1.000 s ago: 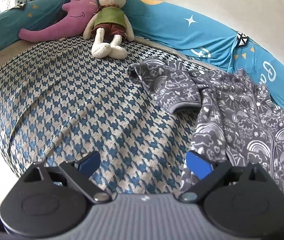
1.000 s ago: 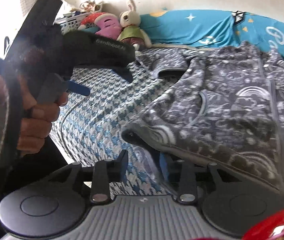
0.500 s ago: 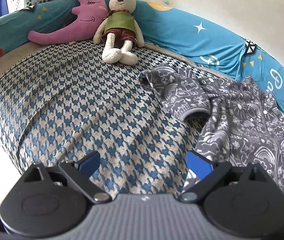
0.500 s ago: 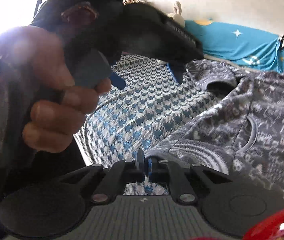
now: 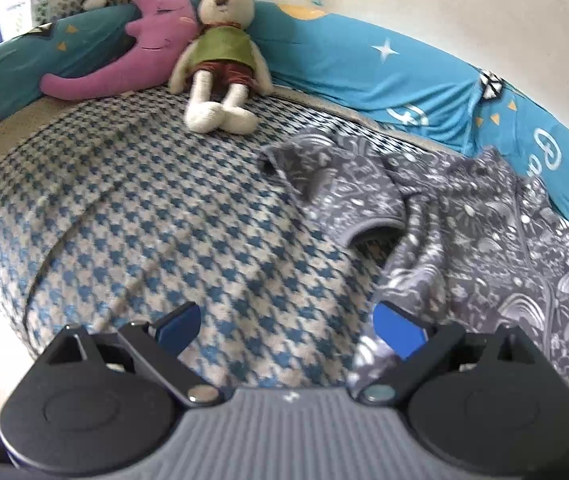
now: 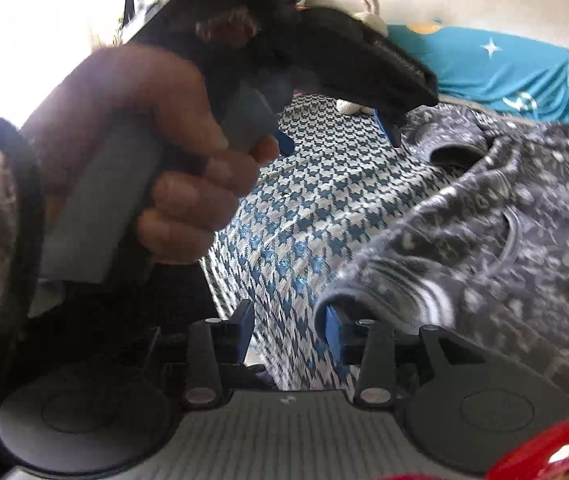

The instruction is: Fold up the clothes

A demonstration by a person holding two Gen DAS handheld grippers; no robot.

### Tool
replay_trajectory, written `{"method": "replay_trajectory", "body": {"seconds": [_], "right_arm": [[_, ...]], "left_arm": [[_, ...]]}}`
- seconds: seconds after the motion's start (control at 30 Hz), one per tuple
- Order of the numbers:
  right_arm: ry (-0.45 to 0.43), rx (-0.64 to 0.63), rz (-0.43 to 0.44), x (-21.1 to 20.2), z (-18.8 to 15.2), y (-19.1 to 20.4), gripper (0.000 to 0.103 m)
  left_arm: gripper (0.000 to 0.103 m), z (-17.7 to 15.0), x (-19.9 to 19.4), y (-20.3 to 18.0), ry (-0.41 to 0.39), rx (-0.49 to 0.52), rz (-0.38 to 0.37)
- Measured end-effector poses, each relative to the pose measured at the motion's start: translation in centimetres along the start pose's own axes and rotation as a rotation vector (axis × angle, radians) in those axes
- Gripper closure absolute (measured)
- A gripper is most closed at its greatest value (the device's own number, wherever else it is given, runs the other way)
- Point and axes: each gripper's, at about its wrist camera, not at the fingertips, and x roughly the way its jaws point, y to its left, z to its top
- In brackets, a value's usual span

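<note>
Since the prior frame the right hand-held gripper (image 6: 289,330) has parted its jaws at the grey patterned garment's (image 6: 504,216) hem on the bed (image 5: 156,216); left hand-held gripper (image 5: 288,326) agape, empty.

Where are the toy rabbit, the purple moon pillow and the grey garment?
toy rabbit (image 5: 225,46): left wrist view, green vest.
purple moon pillow (image 5: 152,36): left wrist view, its face.
grey garment (image 5: 496,256): left wrist view, its body.
</note>
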Motion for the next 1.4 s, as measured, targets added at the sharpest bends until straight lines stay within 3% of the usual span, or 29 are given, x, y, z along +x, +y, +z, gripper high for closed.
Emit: {"method": "replay_trajectory", "body": {"seconds": [0.27, 0.7, 0.97, 1.4], "right_arm": [[-0.039, 0.115, -0.073, -4.9, 0.2, -3.8, 0.064], [-0.095, 0.171, -0.237, -10.4, 1.9, -12.8, 0.064], [-0.089, 0.213, -0.300, -10.9, 1.6, -15.9, 0.064], [-0.086, 0.236, -0.340, -10.7, 2.7, -19.6, 0.063]], "left_arm": [[0.005, -1.1, 1.4, -5.4, 0.059, 0.108, -0.074], [0.005, -3.4, 3.5, -13.7, 0.123, 0.284, -0.135], [0.005, -3.6, 4.6, -17.2, 0.120, 0.348, -0.145], [0.005, -2.7, 7.4, -20.5, 0.152, 0.354, -0.142]]}}
